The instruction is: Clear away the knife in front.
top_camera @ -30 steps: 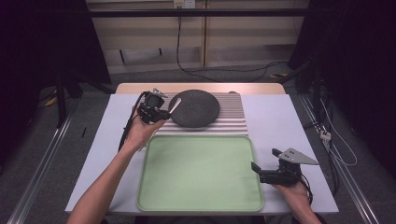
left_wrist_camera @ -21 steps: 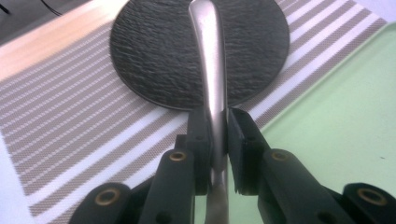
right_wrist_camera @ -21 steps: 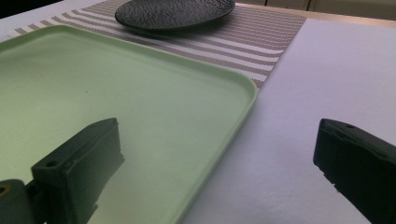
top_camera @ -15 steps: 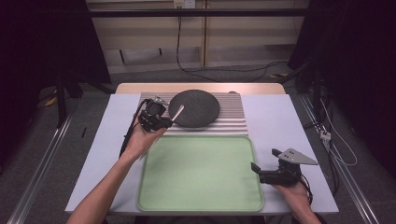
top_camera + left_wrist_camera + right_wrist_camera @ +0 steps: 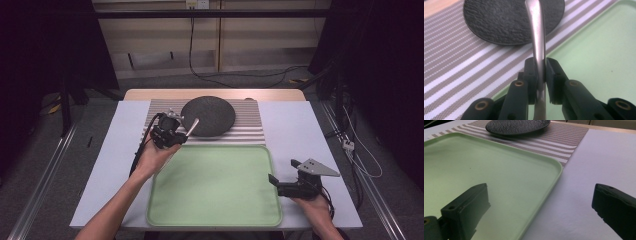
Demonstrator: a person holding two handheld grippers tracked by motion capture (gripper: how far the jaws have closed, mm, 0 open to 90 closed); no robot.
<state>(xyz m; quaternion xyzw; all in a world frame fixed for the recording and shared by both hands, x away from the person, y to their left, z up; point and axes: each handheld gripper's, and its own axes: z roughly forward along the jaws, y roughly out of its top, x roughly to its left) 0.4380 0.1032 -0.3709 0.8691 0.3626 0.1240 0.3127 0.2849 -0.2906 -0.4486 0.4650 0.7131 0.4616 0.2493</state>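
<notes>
The metal utensil's [image 5: 537, 37] working end is cut off at the top edge.

No text, label, brand, number or sign can be read anywhere in these views.

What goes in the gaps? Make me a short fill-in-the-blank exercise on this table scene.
1. The left gripper is shut on a metal ____.
2. The dark round plate lies on the ____ placemat.
3. The tray is pale ____.
4. The right gripper has its jaws ____.

Missing words: utensil handle; striped; green; open
</notes>
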